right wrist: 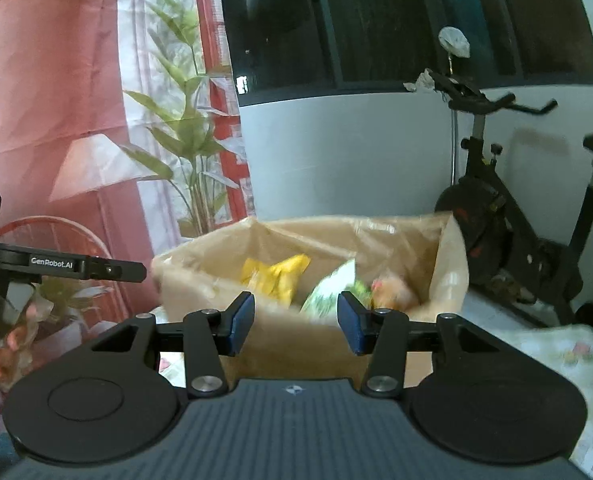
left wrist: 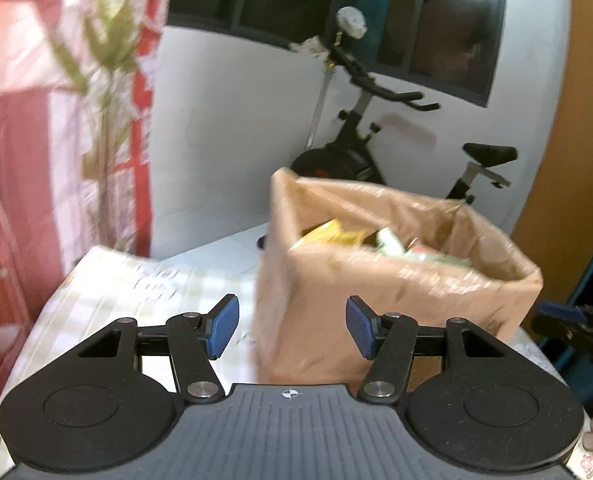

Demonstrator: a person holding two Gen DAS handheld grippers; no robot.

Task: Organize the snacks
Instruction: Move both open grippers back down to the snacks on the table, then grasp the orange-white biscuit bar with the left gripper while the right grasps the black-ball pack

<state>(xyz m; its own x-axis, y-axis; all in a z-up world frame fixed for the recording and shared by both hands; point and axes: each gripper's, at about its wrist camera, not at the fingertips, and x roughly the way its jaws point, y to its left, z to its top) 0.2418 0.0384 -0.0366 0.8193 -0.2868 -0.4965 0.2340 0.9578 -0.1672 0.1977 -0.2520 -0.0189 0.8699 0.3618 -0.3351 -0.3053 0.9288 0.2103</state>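
Both tongs stand released with nothing between their blue pads. Seen from the left wrist, the left gripper [left wrist: 292, 326] holds its black jaws parted over the near edge of a table covered with a pale checked, flower-printed cloth [left wrist: 144, 296]. Just beyond the jaws, slightly right of centre, stands an open brown cardboard box lined with clear plastic film [left wrist: 376, 292], blurred in this view; yellow snack packets [left wrist: 332, 234] and some paler ones lie inside it near the far wall. At the right edge the tip of the right gripper [left wrist: 568, 320] shows, black with a blue pad, beside the box's right corner. Behind the box a black exercise bike [left wrist: 380, 148] stands against a white wall, and a red and white curtain printed with green leaves [left wrist: 96, 100] hangs on the left. Seen from the right wrist, the right gripper [right wrist: 295, 322] has its jaws apart and empty in front of the same box [right wrist: 280, 344], whose open top faces the camera. Inside lie a yellow packet [right wrist: 276, 276], a white and green packet [right wrist: 332, 288] leaning beside it, and an orange-pink item [right wrist: 392, 290] to the right, all blurred. At the left edge the left gripper [right wrist: 108, 268] reaches in level, held by a person's hand [right wrist: 4, 344].
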